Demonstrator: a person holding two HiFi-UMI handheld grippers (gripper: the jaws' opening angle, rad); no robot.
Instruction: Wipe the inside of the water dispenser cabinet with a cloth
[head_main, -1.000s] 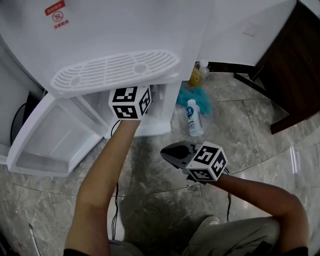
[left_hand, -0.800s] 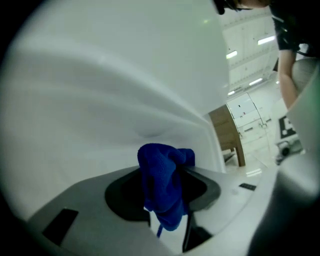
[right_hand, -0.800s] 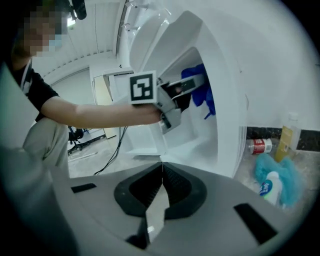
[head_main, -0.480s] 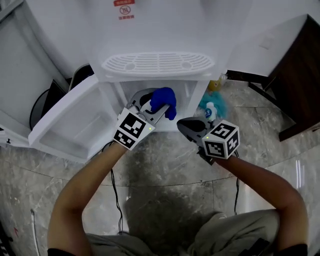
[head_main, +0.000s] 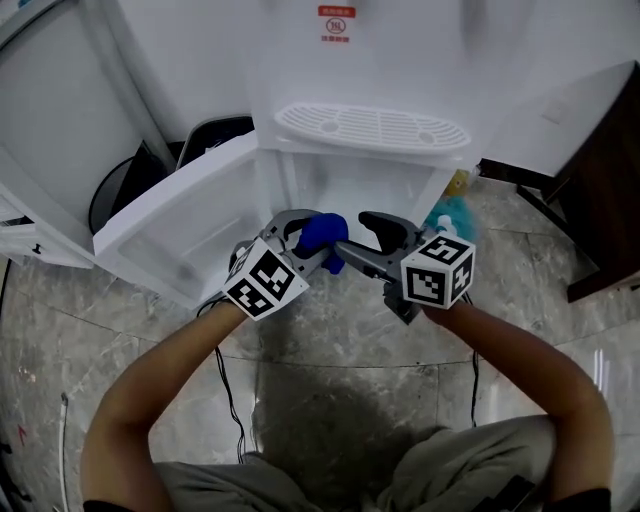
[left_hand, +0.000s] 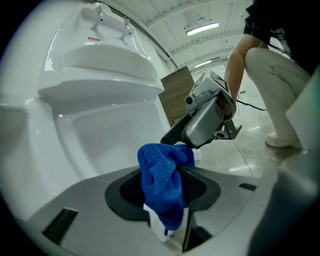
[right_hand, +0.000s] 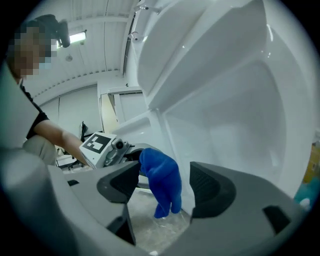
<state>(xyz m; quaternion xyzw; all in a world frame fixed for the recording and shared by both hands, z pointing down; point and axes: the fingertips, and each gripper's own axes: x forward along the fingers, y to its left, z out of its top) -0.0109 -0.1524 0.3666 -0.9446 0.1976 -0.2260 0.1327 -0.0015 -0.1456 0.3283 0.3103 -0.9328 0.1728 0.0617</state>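
The white water dispenser stands ahead with its lower cabinet (head_main: 345, 188) open and the door (head_main: 185, 235) swung out to the left. In front of that opening my left gripper (head_main: 312, 242) is shut on a bunched blue cloth (head_main: 323, 231). In the left gripper view the cloth (left_hand: 161, 172) fills the left gripper (left_hand: 163, 189). My right gripper (head_main: 352, 246) faces it from the right. Its jaws have just been opening and stand wide. In the right gripper view the cloth (right_hand: 161, 179) hangs in the gap of the right gripper (right_hand: 165, 184), pressed by neither pad.
A dark round bin (head_main: 125, 192) sits behind the open door. Bottles and a teal thing (head_main: 447, 213) lie on the floor right of the dispenser, beside a dark wooden cabinet (head_main: 612, 190). A black cable (head_main: 235, 400) runs over the grey stone floor by my knees.
My left gripper came out of the cabinet holding the blue cloth and moved right. My right gripper rose to meet it and its jaws opened around the hanging cloth.
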